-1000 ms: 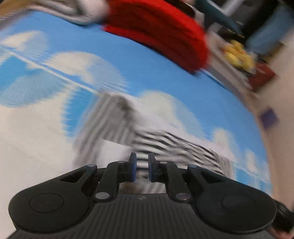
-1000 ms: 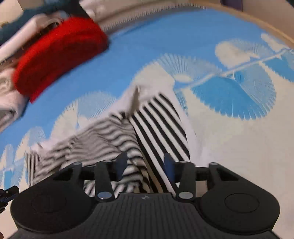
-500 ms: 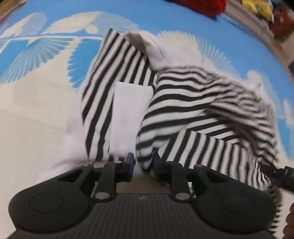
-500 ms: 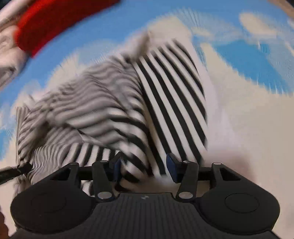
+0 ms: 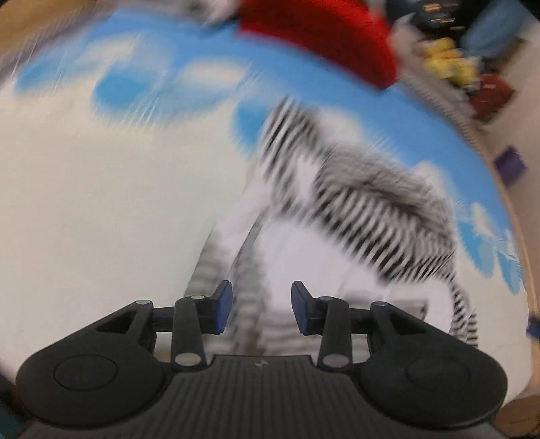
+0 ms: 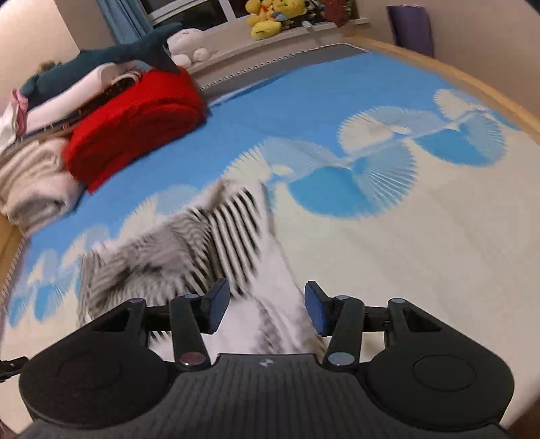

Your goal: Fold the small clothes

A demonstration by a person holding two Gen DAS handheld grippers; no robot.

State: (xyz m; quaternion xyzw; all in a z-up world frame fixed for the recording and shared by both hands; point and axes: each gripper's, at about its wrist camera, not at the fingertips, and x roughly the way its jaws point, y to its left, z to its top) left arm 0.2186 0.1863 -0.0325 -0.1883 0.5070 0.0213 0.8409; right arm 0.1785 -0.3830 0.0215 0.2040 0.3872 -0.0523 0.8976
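Note:
A small black-and-white striped garment (image 5: 364, 209) lies crumpled on the blue-and-white bedspread (image 5: 101, 202), blurred by motion. It also shows in the right wrist view (image 6: 216, 236). My left gripper (image 5: 259, 312) is open, with the garment's near edge lying between and below its fingers. My right gripper (image 6: 266, 310) is open over the garment's near white part, holding nothing.
A folded red blanket (image 6: 135, 118) sits at the far side of the bed, beside a stack of pale folded cloth (image 6: 33, 182) and a dark shark plush (image 6: 101, 57). Yellow plush toys (image 6: 270, 15) line the windowsill. The bed's wooden edge (image 6: 472, 84) runs along the right.
My left gripper was nearly shut and has opened wide. Both grippers have pulled back from the garment, which now lies farther ahead. The right gripper stayed open.

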